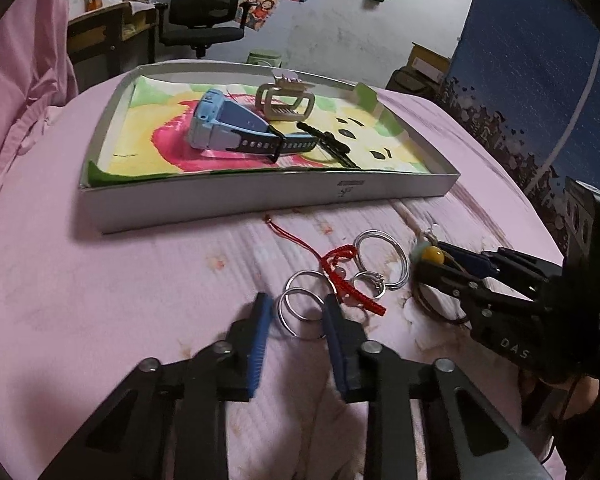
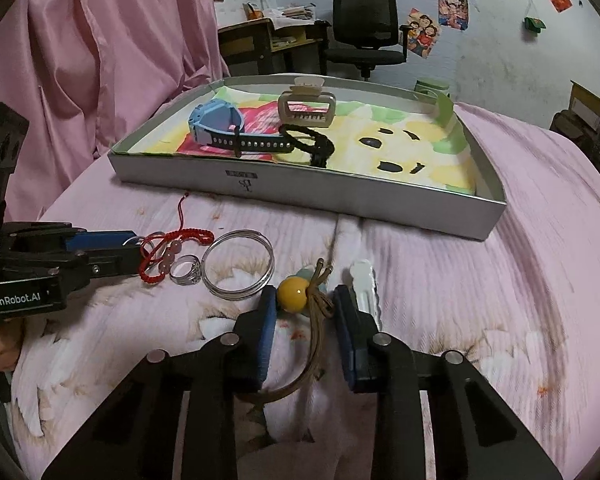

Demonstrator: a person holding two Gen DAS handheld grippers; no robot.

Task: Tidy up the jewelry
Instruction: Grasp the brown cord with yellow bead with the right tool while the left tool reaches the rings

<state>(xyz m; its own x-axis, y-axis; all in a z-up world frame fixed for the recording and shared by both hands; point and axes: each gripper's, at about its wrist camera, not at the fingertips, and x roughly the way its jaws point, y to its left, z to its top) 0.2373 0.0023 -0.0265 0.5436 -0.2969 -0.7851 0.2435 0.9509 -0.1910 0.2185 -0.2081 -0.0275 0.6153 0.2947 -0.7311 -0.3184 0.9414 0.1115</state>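
A white tray (image 1: 228,204) lined with colourful paper holds a blue watch (image 1: 228,124), a beige hair claw (image 1: 286,102) and a black hair tie (image 1: 328,144). On the pink bedspread in front lie small silver hoops (image 1: 300,308), a red braided bracelet (image 1: 340,268), a silver ring (image 1: 370,282) and a silver bangle (image 1: 380,256). My left gripper (image 1: 298,312) is open, its fingers on either side of the small hoops. My right gripper (image 2: 306,304) is open around a yellow bead (image 2: 294,294) on a brown cord (image 2: 314,344).
A white hair clip (image 2: 366,284) lies just right of my right fingers. The left gripper (image 2: 138,250) reaches in from the left beside the red bracelet (image 2: 172,240). A pink curtain (image 2: 100,60) hangs left; an office chair (image 2: 364,28) and desk stand behind.
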